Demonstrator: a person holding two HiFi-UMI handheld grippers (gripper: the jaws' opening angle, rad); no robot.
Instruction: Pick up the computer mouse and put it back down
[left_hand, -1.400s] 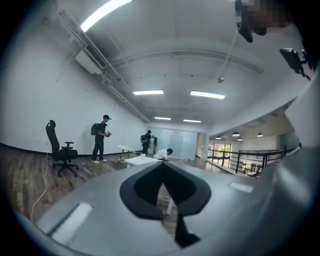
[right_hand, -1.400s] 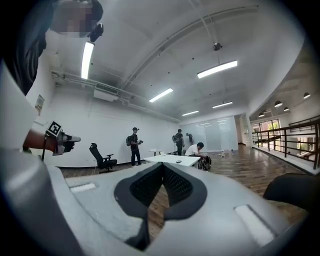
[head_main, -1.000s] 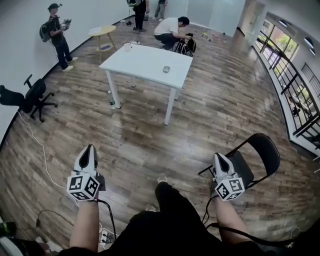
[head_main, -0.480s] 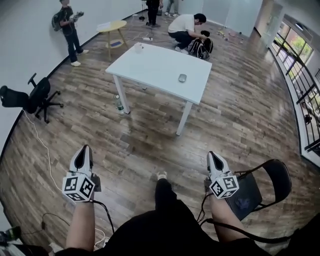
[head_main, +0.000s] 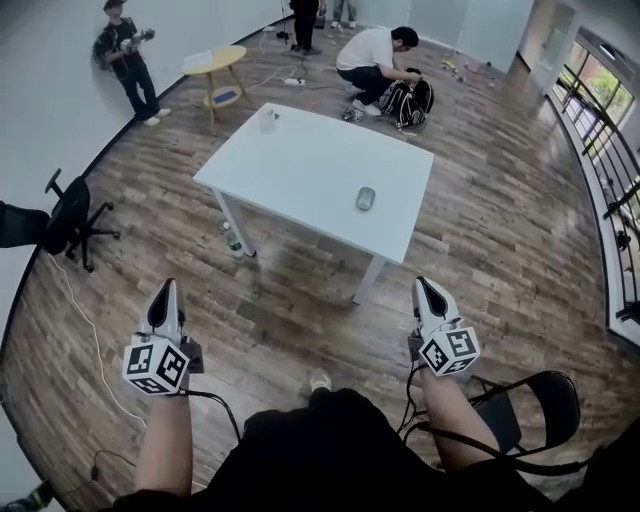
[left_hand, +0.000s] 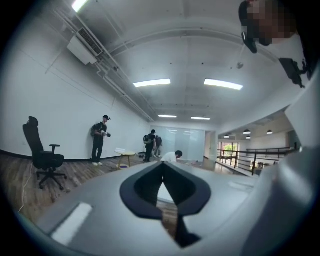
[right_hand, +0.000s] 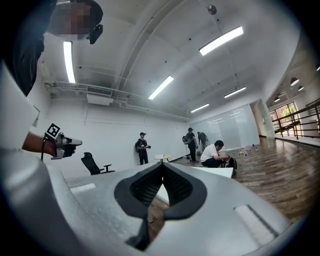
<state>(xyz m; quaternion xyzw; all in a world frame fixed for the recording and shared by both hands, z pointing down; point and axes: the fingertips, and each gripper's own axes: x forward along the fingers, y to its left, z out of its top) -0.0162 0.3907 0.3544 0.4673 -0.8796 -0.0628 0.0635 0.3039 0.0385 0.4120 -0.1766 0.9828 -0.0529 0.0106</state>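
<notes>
The computer mouse (head_main: 366, 198) lies on the white table (head_main: 300, 170), towards its near right side, with bare tabletop all round it; nothing touches it; a small pale cup (head_main: 268, 119) stands near the table's far left corner, well apart from the mouse, and what it holds cannot be made out; a bottle (head_main: 231, 238) stands on the wooden floor (head_main: 480, 230) just beside the table's left leg

The left gripper (head_main: 165, 292) and the right gripper (head_main: 426, 288) are held level over the floor, short of the table's near edge and well apart from the mouse; in each gripper view the jaws stand together, tips meeting, with nothing between them

Beyond the table a person (head_main: 372, 58) crouches over a dark backpack (head_main: 408, 100); a round yellow table (head_main: 218, 60) stands to the left; a black folding chair (head_main: 535, 410) is at the person's right
</notes>
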